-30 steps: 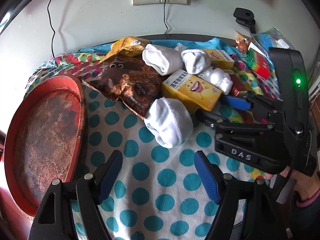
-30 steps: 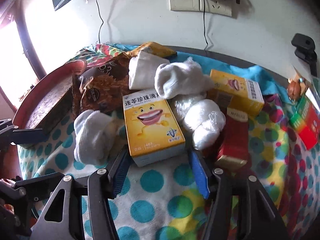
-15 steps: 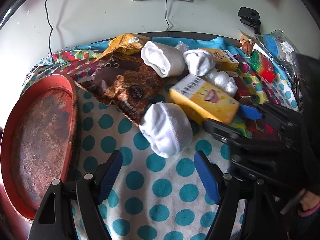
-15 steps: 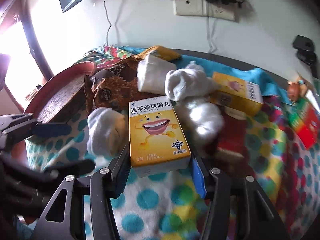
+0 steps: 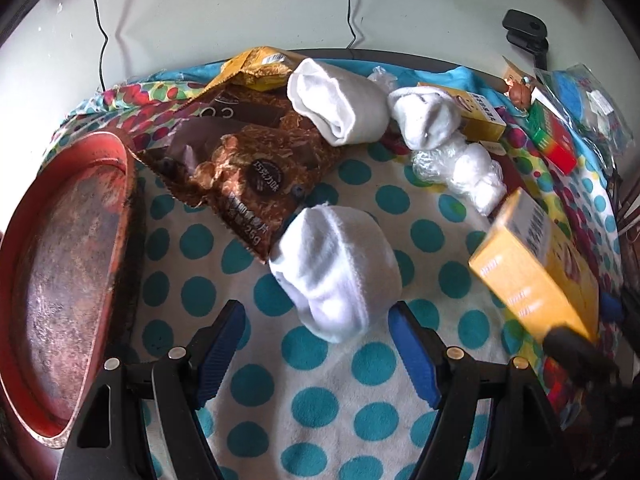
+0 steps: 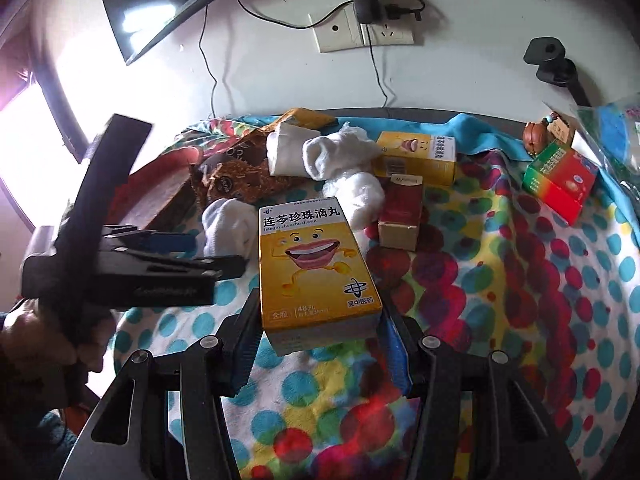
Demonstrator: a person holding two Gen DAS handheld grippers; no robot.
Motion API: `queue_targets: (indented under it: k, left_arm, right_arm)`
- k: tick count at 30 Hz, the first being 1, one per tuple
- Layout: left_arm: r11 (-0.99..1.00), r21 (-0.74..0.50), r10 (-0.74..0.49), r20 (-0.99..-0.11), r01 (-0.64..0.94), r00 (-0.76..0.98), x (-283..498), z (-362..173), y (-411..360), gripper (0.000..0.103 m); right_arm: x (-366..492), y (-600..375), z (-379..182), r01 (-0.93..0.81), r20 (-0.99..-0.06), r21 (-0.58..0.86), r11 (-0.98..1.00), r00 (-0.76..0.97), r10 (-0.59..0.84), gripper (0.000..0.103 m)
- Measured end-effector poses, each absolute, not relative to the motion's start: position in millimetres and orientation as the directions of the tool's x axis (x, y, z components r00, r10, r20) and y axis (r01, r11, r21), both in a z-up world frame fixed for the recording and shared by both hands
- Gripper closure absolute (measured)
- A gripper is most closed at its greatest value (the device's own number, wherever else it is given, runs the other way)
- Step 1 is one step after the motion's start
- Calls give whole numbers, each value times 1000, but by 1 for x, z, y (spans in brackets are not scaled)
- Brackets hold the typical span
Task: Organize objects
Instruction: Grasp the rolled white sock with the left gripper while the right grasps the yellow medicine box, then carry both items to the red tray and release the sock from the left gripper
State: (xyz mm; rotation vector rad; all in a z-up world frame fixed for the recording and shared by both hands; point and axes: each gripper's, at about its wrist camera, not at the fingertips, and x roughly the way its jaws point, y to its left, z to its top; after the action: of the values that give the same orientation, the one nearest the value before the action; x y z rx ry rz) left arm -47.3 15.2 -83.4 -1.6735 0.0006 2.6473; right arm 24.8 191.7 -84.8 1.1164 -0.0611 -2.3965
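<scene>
Yellow box (image 6: 316, 268) in right hand-held gripper (image 6: 318, 344)

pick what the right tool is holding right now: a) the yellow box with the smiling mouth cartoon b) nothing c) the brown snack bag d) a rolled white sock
a: in the right wrist view the right tool has its pads pressed on both sides of the yellow box, which is lifted off the dotted cloth, while the nearest rolled white sock lies untouched in front of the open left tool.

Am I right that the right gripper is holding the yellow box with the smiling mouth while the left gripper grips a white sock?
Not quite. The left gripper is open, the white sock lying loose before it, as the left wrist view shows. The right gripper does hold the yellow box.
</scene>
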Motion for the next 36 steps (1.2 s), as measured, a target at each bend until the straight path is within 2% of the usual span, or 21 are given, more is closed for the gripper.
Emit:
queue_targets:
  k: [8,9,11,16,28,36]
  left_arm:
    - [-1000,-3,7,-900,-8,-437,-54,-86,22,28]
    - [-1000,-5,8,-898,-8,-440,-54,-86,22,31]
    - [-999,-35,44,-897,-28,-440,-53,-87,23,57]
    - [-998,-26,48,-892,-56,-449,-48,-84,28,65]
    - [-994,-37,83,-859,-99,-505,-18,-54,19,67]
    - [-999,-33,45,-811,-32,-584,-2,-16,-29,67]
  right_arm:
    - [30,189,-89,412,-694,285,-866,-534,-482,51]
    - [30,189,-89,411,-694,288,-865,-532,-484,51]
    - [31,190,-90,408,-696,295,-864,-528,-487,51]
    - [33,192,-90,393,-698,295,-871,-534,-477,51]
    - [43,189,-81,382,-700,265,-885,-555,-449,51]
    - [51,178,-71,401,-701,236,-885,-561,-440,51]
